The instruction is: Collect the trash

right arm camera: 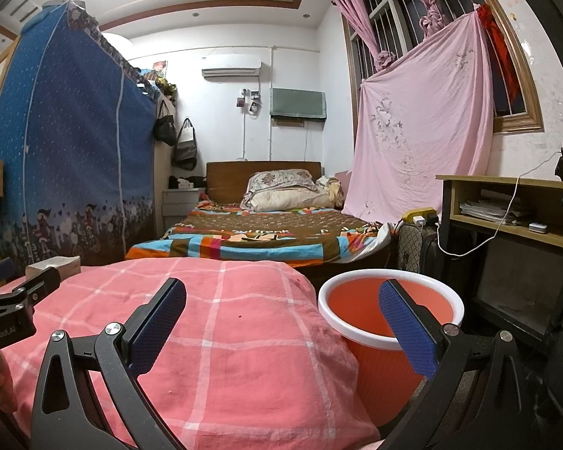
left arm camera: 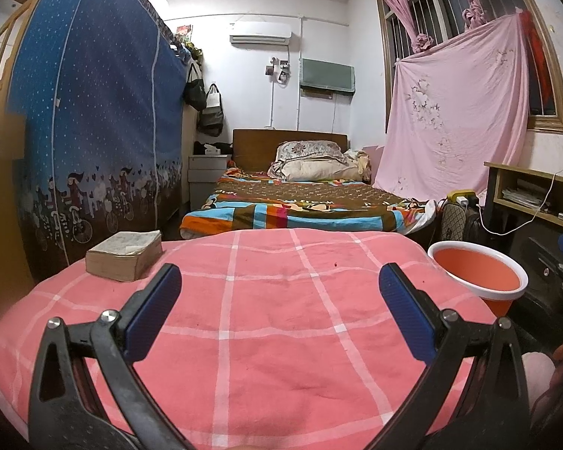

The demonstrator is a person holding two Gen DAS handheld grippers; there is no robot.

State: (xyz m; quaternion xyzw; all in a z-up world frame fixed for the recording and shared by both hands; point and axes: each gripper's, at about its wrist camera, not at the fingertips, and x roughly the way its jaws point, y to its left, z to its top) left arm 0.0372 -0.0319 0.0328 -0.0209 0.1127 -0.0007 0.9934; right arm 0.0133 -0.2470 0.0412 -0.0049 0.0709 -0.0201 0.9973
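Note:
My left gripper is open above a pink checked cloth that covers a low padded surface, with nothing between its fingers. Tiny dark specks dot the cloth. An orange bucket with a white rim stands off the cloth's right edge. My right gripper is open and empty too, hanging over the cloth's right edge and the bucket. Nothing shows inside the bucket. One finger of the left gripper shows at the far left of the right wrist view.
A thick old book lies on the cloth's far left corner. Beyond it is a bed with a patterned cover. A blue fabric wardrobe stands on the left. On the right are a desk, cables and a dark bag.

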